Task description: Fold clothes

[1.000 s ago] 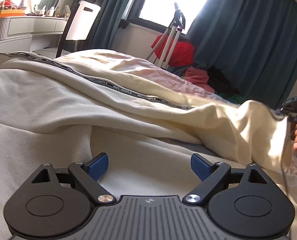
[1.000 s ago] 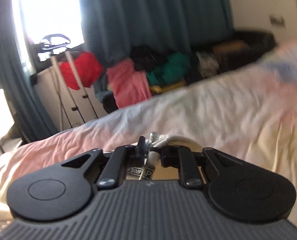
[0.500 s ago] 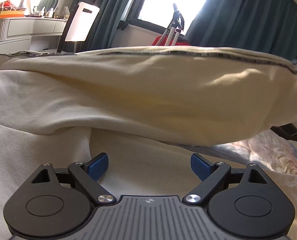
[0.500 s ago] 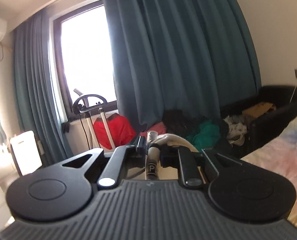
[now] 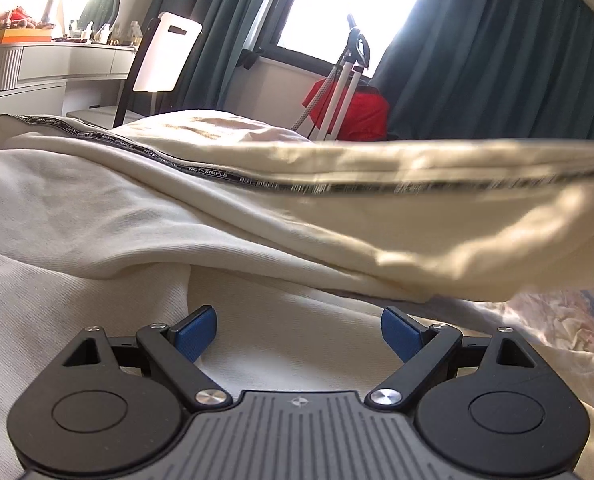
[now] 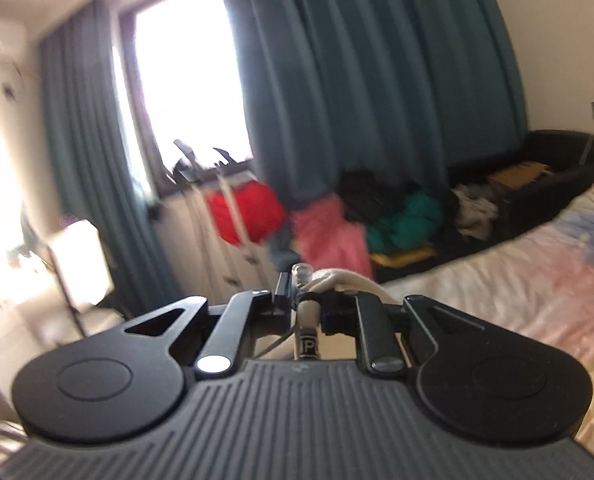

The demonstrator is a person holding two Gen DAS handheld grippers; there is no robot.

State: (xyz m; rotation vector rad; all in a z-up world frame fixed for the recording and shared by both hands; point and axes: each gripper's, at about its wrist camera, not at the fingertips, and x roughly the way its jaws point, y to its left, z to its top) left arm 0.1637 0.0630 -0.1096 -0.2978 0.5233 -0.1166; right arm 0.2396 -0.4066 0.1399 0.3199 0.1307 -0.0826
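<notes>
A cream garment [image 5: 145, 216] with a black lettered band [image 5: 201, 171] lies spread on the bed. Its right part hangs lifted off the bed, stretched across the left wrist view. My left gripper [image 5: 297, 332] rests low over the cream cloth, open, with nothing between its blue pads [image 5: 199, 330]. My right gripper [image 6: 307, 304] is shut on the garment's banded edge [image 6: 339, 280], held up in the air and facing the window and curtains. The cloth below that grip is hidden by the gripper body.
A floral pink bedsheet [image 6: 529, 280] covers the bed to the right. A pile of coloured clothes [image 6: 377, 224] and a black sofa [image 6: 545, 176] stand under the teal curtains [image 6: 369, 80]. An exercise frame with a red bag [image 5: 349, 108], a white dresser [image 5: 49, 72] and a chair [image 5: 161, 60] stand beyond the bed.
My right gripper has lifted the garment's edge off the bed, then swung it. The lifted fold rose high across the left view and now hangs a little lower. My left gripper stayed put.
</notes>
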